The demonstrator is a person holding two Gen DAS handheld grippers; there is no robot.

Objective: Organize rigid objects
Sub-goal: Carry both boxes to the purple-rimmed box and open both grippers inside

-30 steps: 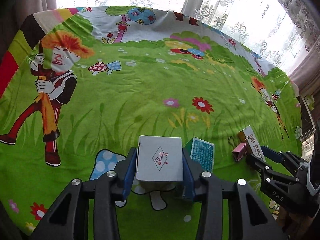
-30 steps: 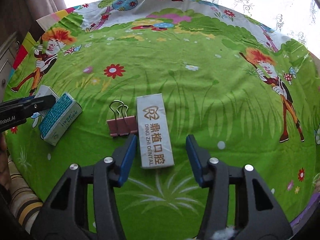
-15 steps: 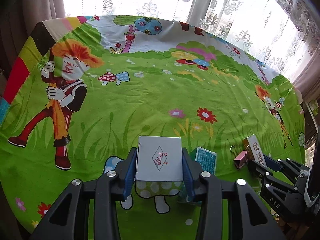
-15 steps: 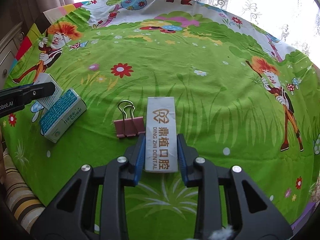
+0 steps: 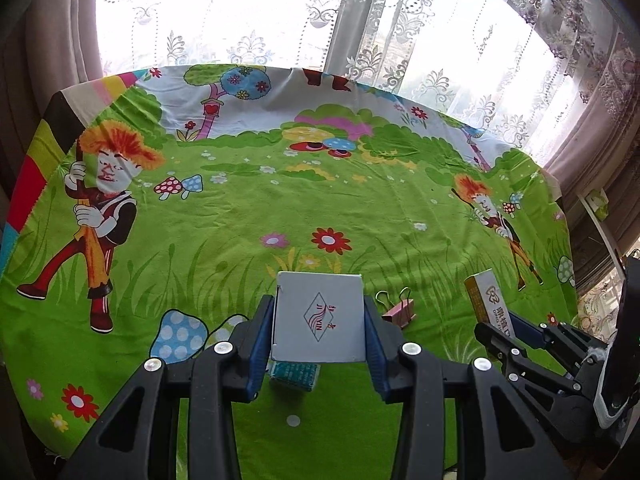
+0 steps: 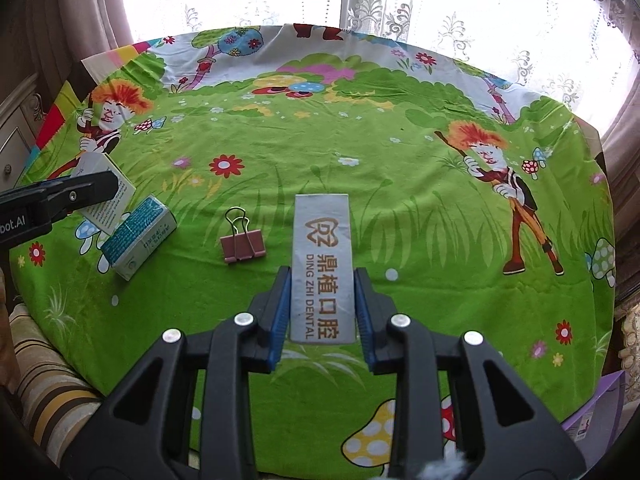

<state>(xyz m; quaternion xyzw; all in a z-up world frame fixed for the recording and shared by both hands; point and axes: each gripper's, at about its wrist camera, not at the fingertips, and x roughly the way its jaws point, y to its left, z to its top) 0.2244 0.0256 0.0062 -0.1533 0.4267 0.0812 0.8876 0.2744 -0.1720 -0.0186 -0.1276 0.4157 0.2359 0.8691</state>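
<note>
1. Between the right gripper's [image 6: 322, 306] blue pads, a long white dental box [image 6: 323, 264] was clamped by its near end, its long axis pointing straight ahead.
2. The left gripper [image 5: 319, 334] squeezed a square white box [image 5: 319, 316] of smooth card, held above a teal box [image 6: 138, 238].
3. A pink metal binder clip [image 6: 242, 242] lay between both grippers on the soft printed cloth [image 6: 360, 152] of the bench.

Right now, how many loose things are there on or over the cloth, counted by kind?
Boxes: 3 (white box in left tool, dental box in right tool, teal box on cloth)
Binder clips: 1 (pink clip)
Total: 4
</note>
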